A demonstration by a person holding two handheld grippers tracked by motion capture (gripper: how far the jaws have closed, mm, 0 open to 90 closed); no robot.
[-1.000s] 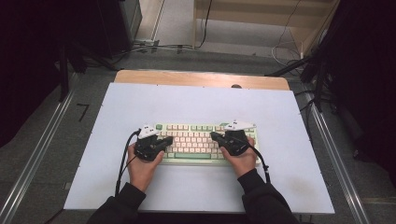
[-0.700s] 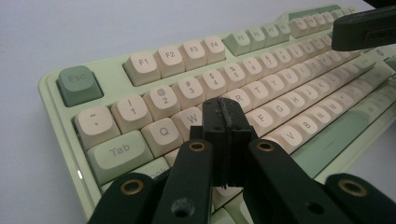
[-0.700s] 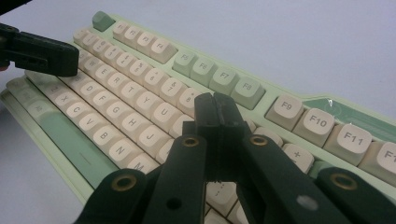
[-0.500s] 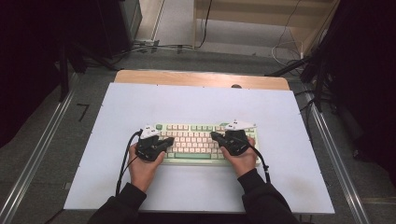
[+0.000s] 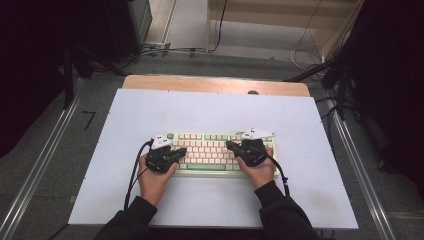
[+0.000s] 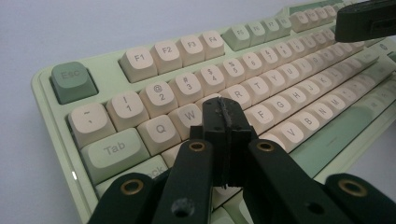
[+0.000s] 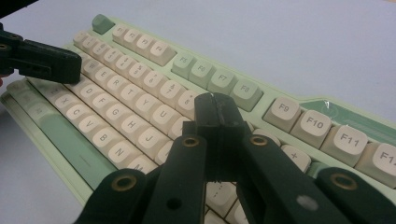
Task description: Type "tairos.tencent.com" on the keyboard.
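Note:
A pale green keyboard [image 5: 210, 167] with cream keys lies on the white table top [image 5: 210, 115], a little nearer the front edge. My left gripper [image 5: 183, 150] hovers over its left half, jaws shut with nothing between them; in the left gripper view its tip [image 6: 225, 110] hangs just above the keys near W and E on the keyboard [image 6: 154, 56]. Over the right half, my right gripper [image 5: 230, 145] is also shut and empty, its tip [image 7: 215, 106] above the upper key rows of the keyboard [image 7: 196, 70]. Whether either tip touches a key I cannot tell.
Both hands [image 5: 152, 182] rest at the keyboard's front edge, cables trailing back. A wooden strip [image 5: 215, 84] borders the table's far side. Metal rails [image 5: 40, 170] run along both sides. Cables lie on the floor beyond.

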